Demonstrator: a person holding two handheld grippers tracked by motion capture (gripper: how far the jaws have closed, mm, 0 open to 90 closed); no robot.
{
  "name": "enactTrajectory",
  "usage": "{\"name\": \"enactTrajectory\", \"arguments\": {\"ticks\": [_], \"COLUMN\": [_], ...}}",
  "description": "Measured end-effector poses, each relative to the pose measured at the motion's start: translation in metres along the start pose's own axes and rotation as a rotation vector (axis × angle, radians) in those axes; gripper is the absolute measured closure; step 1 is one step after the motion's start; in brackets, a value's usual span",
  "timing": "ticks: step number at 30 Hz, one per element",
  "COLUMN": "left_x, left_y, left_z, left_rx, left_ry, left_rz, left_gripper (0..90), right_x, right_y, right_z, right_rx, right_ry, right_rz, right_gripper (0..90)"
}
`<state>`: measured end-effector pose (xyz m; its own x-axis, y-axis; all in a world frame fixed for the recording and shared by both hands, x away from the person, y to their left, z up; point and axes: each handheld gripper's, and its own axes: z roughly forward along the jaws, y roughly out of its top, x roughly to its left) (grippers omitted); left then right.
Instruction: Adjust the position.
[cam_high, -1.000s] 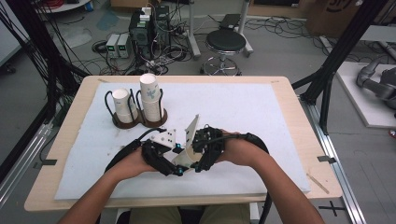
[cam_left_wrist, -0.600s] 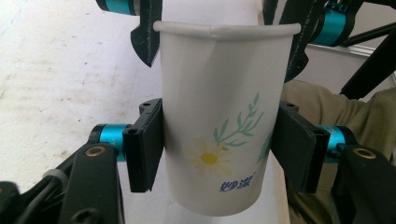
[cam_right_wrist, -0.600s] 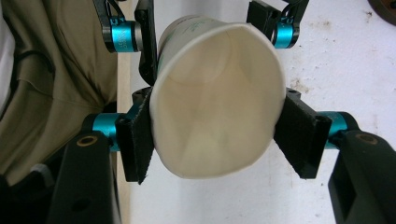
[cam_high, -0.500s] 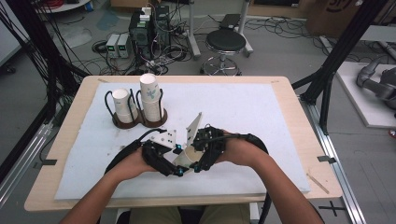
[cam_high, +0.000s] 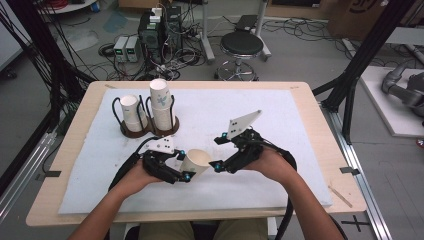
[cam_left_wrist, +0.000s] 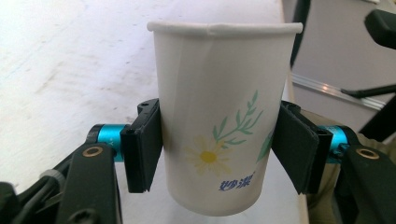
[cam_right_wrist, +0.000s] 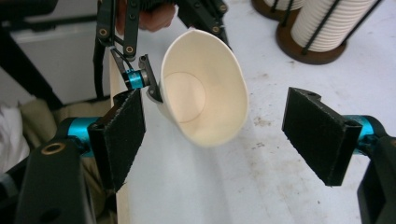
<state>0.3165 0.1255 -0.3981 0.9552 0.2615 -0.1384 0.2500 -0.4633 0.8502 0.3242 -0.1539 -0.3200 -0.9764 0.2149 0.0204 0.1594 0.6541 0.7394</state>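
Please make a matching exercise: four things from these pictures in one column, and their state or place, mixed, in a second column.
Things:
1. white paper cup with a daisy print
2. left gripper
3. right gripper
4. two dark round cup holders with wire loops

States or places:
a. open, jaws have just been opening, nothing pressed
b. far left of the white mat, holding cup stacks
c. held tilted above the mat
d. shut on the cup's sides

Pairs: 1-c, 2-d, 3-a, 4-b
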Motion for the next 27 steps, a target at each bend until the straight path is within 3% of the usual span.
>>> {"name": "enactTrajectory", "arguments": {"ticks": [10, 22, 27], "left_x": [0.010, 0.011, 0.012], "left_y": [-0.025, -0.039, -0.042], "left_z": [-0.020, -0.034, -0.038], "left_rx": [-0.164, -0.294, -0.340], "left_ry": [0.088, 0.122, 0.167], "left_rz": [-0.063, -0.074, -0.075], "left_gripper": [36.4, 36.4, 36.0], "right_x": [-0.008, -0.007, -0.004], "right_y": [-0.050, -0.098, -0.116], "right_z": [-0.013, -0.021, -0.024], "right_rx": [-0.135, -0.242, -0.261], "right_ry": [-0.110, -0.230, -0.287], "right_rz": [0.127, 0.229, 0.265], "right_gripper": [22.2, 22.2, 22.2]}}
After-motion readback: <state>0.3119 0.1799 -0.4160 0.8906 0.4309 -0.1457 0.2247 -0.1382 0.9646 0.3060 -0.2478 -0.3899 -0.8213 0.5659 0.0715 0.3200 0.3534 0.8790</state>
